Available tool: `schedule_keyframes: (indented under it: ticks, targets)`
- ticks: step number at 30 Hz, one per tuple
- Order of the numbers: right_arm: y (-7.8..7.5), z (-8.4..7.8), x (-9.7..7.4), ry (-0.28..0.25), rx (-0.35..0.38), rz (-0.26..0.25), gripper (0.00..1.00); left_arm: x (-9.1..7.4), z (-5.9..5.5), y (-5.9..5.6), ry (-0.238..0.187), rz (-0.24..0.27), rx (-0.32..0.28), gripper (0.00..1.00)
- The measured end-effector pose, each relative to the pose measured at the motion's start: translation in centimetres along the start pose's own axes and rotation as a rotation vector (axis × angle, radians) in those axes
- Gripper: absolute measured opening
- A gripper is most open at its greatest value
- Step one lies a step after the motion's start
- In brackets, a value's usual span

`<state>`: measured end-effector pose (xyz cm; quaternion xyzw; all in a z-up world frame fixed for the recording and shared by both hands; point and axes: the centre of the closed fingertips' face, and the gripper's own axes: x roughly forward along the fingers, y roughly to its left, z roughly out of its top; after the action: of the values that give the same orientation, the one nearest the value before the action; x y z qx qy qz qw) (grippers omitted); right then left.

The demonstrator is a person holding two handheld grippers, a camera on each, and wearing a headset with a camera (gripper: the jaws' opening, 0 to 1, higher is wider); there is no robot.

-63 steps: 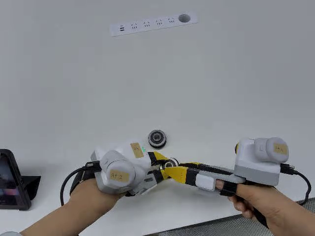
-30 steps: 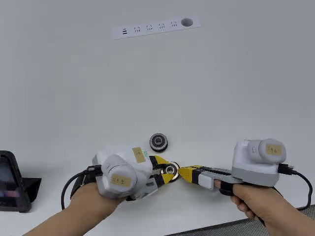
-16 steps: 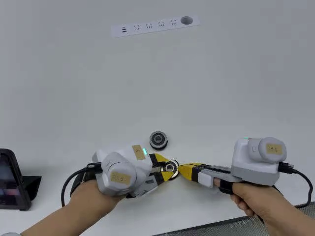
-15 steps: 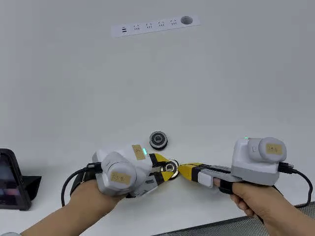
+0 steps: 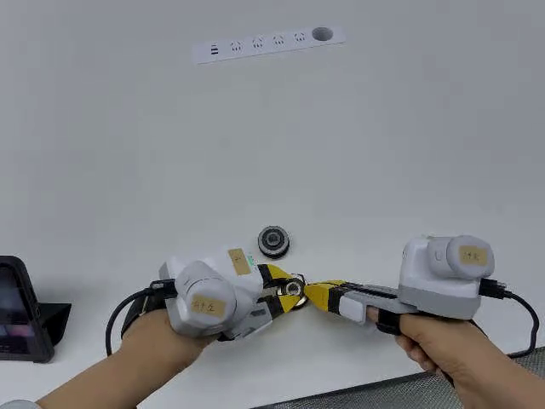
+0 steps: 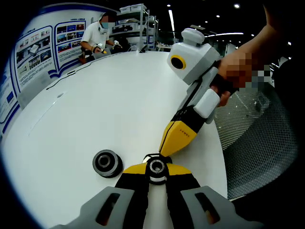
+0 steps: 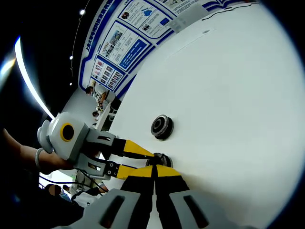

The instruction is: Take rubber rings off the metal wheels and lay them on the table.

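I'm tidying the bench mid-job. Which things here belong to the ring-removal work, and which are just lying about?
In the job: wheel gripped by the left tongs; right tongs, tips at that wheel; second wheel on the table.
Lying about: power strip; dark screen on a stand.

There are two metal wheels: one wheel lies on the table, and the other wheel sits between the gripper tips. There are two grippers, the left gripper and the right gripper. There is one white power strip, one dark screen on a stand, and one table.
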<state>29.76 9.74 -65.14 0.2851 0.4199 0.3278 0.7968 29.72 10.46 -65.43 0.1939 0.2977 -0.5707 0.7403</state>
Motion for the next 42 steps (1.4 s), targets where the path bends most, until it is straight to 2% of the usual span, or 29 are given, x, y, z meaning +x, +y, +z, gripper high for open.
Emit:
schedule_keyframes:
  ticks: [8,10,13,19,22,28,38,42]
  targets:
    - [0.9,0.2,0.1,-0.006,0.003,0.027,0.02,0.0,0.0,0.0,0.001,0.001,0.001,0.13]
    - [1.5,0.7,0.1,-0.029,0.021,0.05,0.02,0.0,0.0,0.0,0.002,0.002,0.001,0.13]
    - [1.2,0.7,0.1,-0.021,-0.002,0.032,0.02,0.0,0.0,0.0,0.001,0.003,0.0,0.13]
    - [0.4,0.7,-0.1,-0.021,0.016,0.012,0.02,0.0,0.0,0.0,-0.002,0.003,0.003,0.13]
    - [0.2,0.6,-0.1,-0.02,0.018,0.004,0.02,0.0,0.0,0.0,-0.015,0.001,-0.016,0.13]
    - [0.0,0.5,-0.1,-0.017,0.018,-0.007,0.02,-0.1,0.0,-0.1,-0.013,-0.001,-0.003,0.14]
    - [-0.1,0.4,-0.1,-0.011,0.019,-0.01,0.02,-0.8,0.5,-0.1,-0.06,0.009,0.005,0.24]
    - [0.1,0.5,-0.1,-0.012,0.018,-0.005,0.02,-1.0,0.4,-0.1,-0.06,0.013,0.006,0.29]
